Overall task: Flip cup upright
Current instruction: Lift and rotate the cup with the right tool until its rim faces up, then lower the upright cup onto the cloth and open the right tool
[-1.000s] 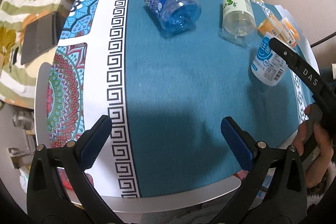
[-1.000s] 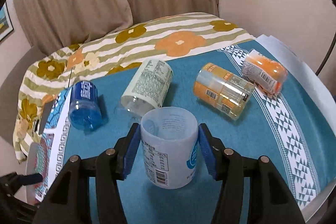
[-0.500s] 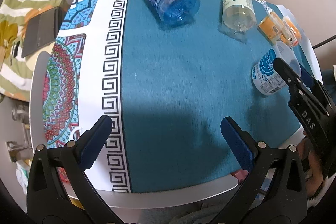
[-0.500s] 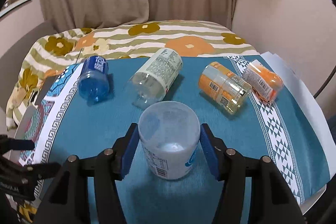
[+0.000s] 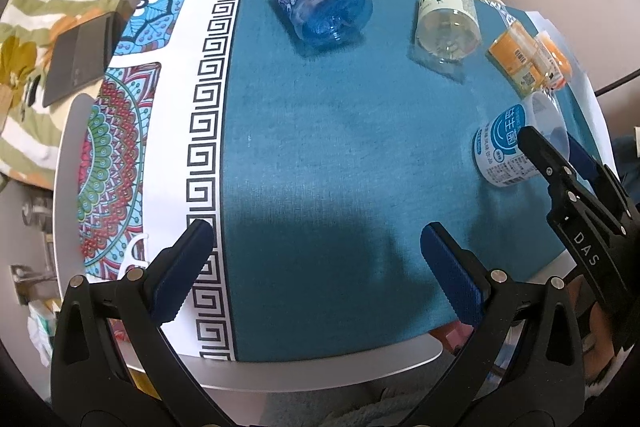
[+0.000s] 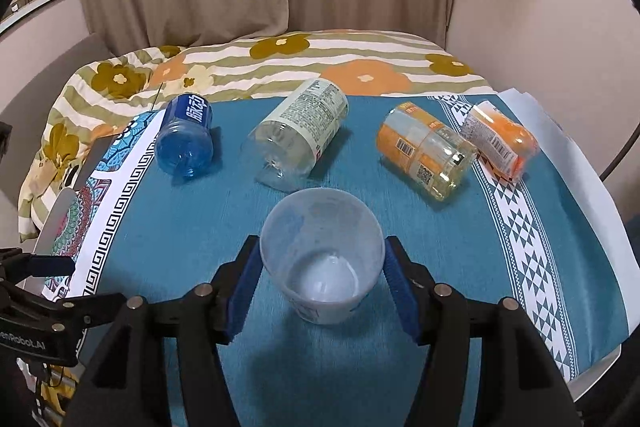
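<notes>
A white translucent cup (image 6: 322, 259) with a blue-printed label stands upright on the teal tablecloth (image 6: 280, 367), its mouth facing up. My right gripper (image 6: 320, 287) is shut on the cup, one blue pad on each side. The cup (image 5: 508, 147) also shows at the right of the left wrist view, with the right gripper's black fingers (image 5: 560, 167) around it. My left gripper (image 5: 316, 275) is open and empty above the near part of the cloth.
Several cups lie on their sides at the far part of the table: a blue one (image 6: 186, 139), a clear one with a pale green label (image 6: 300, 135), two orange ones (image 6: 428, 155) (image 6: 500, 143). A flowered blanket (image 6: 280, 63) lies behind. The table's edge (image 5: 320, 371) is near.
The right gripper has turned the white cup from tilted to upright and lowered it to the cloth. The left gripper has stayed open and drifted slightly.
</notes>
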Demonstrator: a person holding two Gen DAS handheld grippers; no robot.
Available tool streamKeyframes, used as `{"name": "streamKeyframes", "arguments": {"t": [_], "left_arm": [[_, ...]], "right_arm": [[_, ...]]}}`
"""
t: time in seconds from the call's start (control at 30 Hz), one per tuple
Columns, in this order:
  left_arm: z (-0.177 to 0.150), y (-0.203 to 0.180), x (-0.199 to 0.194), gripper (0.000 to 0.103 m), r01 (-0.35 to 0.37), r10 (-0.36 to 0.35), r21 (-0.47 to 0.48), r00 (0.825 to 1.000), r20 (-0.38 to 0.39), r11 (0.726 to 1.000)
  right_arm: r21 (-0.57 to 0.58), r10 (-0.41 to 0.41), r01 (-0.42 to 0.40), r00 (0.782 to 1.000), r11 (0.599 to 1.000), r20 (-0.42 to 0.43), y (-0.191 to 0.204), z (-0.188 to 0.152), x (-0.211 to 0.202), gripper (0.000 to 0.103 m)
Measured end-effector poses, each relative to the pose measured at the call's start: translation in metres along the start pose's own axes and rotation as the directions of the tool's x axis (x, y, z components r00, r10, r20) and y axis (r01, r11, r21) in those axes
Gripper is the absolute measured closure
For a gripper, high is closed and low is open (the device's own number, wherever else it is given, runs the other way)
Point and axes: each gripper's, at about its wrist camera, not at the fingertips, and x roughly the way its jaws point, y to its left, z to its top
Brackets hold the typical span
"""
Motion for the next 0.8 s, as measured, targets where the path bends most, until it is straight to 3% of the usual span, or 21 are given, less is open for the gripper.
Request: {"name": "streamKeyframes", "arguments": {"t": [0.17, 0.2, 0.23, 0.3, 0.6, 0.8], "left_arm": [[-0.002, -0.001, -0.01, 0.0, -0.011, 0.011, -0.013, 1.0, 0.023, 1.0], [-0.002, -0.002, -0.013, 0.0, -0.012, 0.013, -0.017, 1.0, 0.029, 1.0], [-0.003, -0.003, -0.017, 0.0, -0.014, 0.015, -0.022, 0.999, 0.038, 1.0], [-0.003, -0.006, -0.025, 0.0, -0.013, 0.014, -0.031, 0.998, 0.055, 0.999], [-0.005, -0.039, -0.089, 0.0, -0.02, 0.031, -0.062, 0.981, 0.192, 0.998], [-0.012, -0.068, -0.14, 0.0, -0.052, 0.072, -0.072, 0.948, 0.311, 0.996]], "right_arm": [[0.038, 0.014, -0.014, 1.0, 0.999, -0.003, -0.007, 0.0, -0.002, 0.045], [0.05, 0.023, -0.023, 1.0, 0.998, -0.005, -0.01, 0.0, -0.003, 0.039], [0.056, 0.025, -0.025, 1.0, 0.998, -0.005, -0.013, 0.001, -0.005, 0.023], [0.056, 0.033, -0.032, 0.999, 0.998, -0.007, -0.018, 0.003, -0.01, 0.004], [-0.004, 0.044, -0.044, 0.999, 0.999, -0.024, -0.048, 0.022, -0.067, 0.001], [-0.046, 0.033, -0.035, 0.999, 0.998, -0.032, -0.071, 0.04, -0.119, 0.001]]}}
